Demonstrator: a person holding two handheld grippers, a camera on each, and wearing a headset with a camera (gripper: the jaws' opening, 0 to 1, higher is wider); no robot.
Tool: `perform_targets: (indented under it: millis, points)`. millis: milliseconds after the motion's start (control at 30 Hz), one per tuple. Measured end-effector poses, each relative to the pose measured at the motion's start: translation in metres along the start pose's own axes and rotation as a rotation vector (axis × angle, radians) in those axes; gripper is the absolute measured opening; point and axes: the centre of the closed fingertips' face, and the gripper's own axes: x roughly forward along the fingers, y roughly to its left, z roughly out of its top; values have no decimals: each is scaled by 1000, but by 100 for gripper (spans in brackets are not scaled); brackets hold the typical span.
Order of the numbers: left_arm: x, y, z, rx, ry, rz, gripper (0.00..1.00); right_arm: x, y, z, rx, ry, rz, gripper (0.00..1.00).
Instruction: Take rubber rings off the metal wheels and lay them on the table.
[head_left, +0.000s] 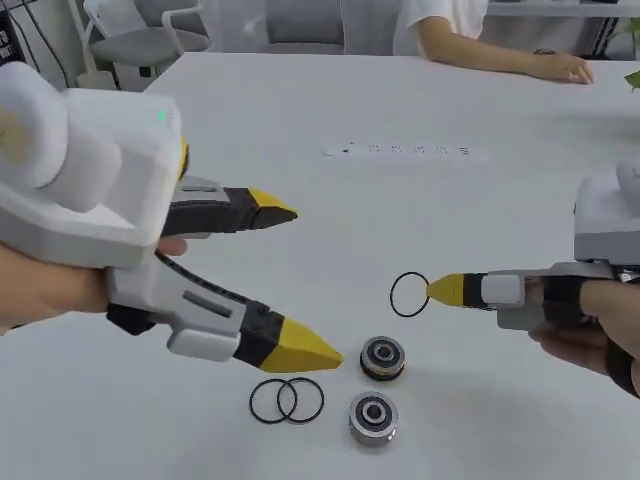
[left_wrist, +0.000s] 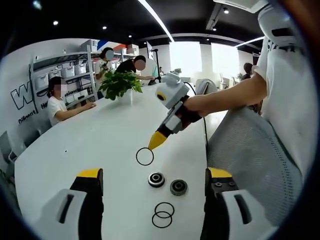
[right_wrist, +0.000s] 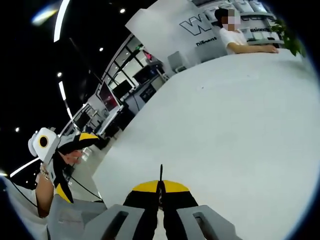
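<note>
My right gripper (head_left: 436, 291) is shut on a thin black rubber ring (head_left: 409, 295), holding it in the air above the white table (head_left: 420, 220); the ring (right_wrist: 161, 176) shows edge-on between its yellow tips (right_wrist: 160, 187). In the left gripper view the right gripper (left_wrist: 153, 145) holds the same ring (left_wrist: 144, 156). My left gripper (head_left: 305, 280) is open, its yellow jaws spread wide, just left of the wheels. Two metal wheels (head_left: 383, 357) (head_left: 373, 417) lie on the table, one nearer me. Two loose rubber rings (head_left: 287, 400) lie overlapped beside them; rings (left_wrist: 162, 215).
A white power strip (head_left: 405, 151) lies further back on the table. A person's arm (head_left: 500, 55) rests on the far edge. A potted plant (left_wrist: 119, 83) stands on the table, and people sit along its side. Office chairs (head_left: 140, 35) stand behind.
</note>
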Motion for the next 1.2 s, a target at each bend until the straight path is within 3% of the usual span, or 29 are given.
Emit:
perform_targets:
  millis: [467,600,833,1200]
  points:
    - [-54,4,-33,-125,-13,148,91,-1,7,5,3,-20,22,0]
    - [-63,4,-42,-163,-23,184,94,-1,11,7,1,-27,32,0]
    - [-70,-1,-62,-233,-33,224,97,-3,18,11,-10,-41,50,0]
    - [-62,-21,-83,-298,2,218,99,-3,30,13,-31,-46,83,0]
